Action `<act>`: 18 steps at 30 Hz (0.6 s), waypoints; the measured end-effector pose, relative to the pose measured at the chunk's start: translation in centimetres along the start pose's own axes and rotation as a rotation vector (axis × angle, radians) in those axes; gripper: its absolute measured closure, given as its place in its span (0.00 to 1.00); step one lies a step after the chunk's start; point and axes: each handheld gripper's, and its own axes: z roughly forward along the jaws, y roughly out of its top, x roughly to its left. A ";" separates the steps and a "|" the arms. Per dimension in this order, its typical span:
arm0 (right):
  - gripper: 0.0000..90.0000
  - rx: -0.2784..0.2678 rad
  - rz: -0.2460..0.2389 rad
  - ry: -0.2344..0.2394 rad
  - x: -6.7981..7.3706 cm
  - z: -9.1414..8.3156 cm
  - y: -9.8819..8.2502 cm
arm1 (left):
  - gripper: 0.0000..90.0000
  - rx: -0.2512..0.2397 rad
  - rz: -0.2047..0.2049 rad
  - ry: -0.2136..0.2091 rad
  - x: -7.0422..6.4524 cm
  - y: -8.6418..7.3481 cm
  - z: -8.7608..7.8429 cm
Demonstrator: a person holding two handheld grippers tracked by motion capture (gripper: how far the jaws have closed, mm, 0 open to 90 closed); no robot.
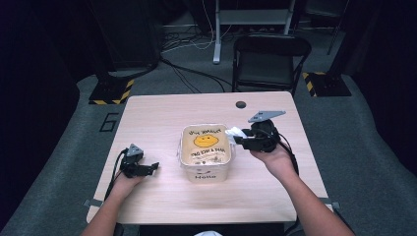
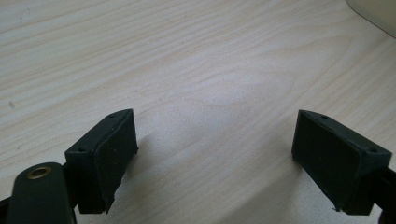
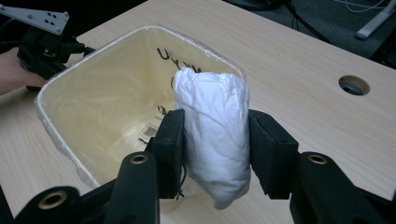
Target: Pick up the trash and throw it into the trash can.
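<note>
Dim room, grey carpet, light wood table (image 1: 162, 110) in the middle. Nearest edge: person's two forearms come in from the bottom. Left gripper (image 1: 147, 168) rests low on the table, left of the bin, well apart from it; jaws wide, nothing between them, bare wood under them in the left gripper view. Cream plastic bin (image 1: 205, 172) sits mid-table, upright, clear liner over the rim, smiley face and black lettering on the wall, "Hello" on the front. Right gripper (image 1: 238, 140) is at the bin's right rim, raised off the table, jaws clamped on a white crumpled wad (image 3: 212, 135), pads pressing both sides; the wad hangs over the bin's rim. Farther back: round cable hole (image 1: 240, 104) in the tabletop, then a black folding chair (image 1: 269, 61), yellow-black striped stand bases (image 1: 112, 91) and cables on the floor.
</note>
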 end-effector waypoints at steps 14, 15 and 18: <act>0.63 0.006 -0.044 0.049 2.2 3.1 1.9 | 0.16 0.000 0.001 0.000 0.0 0.0 0.0; 0.63 0.006 -0.044 0.049 2.2 3.1 1.9 | 0.16 0.000 0.001 0.000 0.0 0.0 0.0; 0.63 0.004 -0.055 0.054 2.4 3.6 2.1 | 0.16 0.000 0.000 0.000 0.0 0.0 0.0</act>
